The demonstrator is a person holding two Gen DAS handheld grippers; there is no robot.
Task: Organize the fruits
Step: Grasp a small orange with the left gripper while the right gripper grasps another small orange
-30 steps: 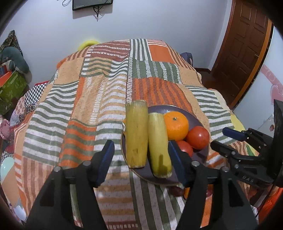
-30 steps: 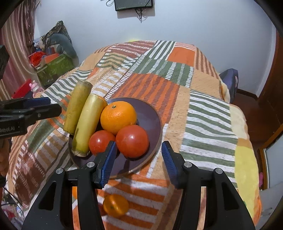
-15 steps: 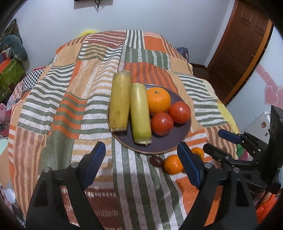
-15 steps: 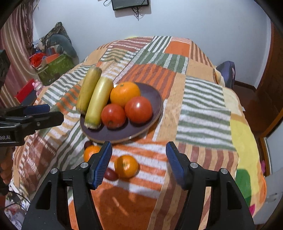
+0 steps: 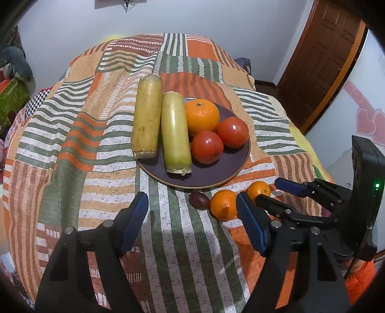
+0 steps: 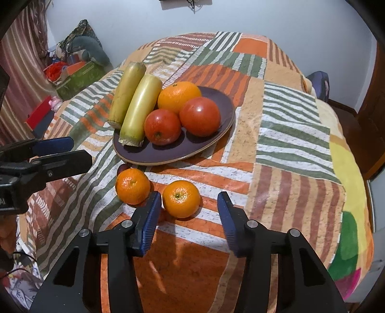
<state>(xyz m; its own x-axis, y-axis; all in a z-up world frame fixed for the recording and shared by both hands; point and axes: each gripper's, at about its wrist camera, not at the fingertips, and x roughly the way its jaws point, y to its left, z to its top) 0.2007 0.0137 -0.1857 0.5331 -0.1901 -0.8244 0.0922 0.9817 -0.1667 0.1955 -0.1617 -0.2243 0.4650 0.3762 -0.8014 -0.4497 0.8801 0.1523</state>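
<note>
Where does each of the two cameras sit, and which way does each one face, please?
Left wrist view: sits on the left tongs, facing down over the bed toward the plate; the right tongs show at its right edge.
Right wrist view: sits on the right tongs, facing down at a small orange ahead of its open blue pads; the left tongs show at its left edge.
Shared: plate, its fruit, two small oranges, striped blanket.

dark fruit mostly hidden behind mandarin, wall fixture cut off
</note>
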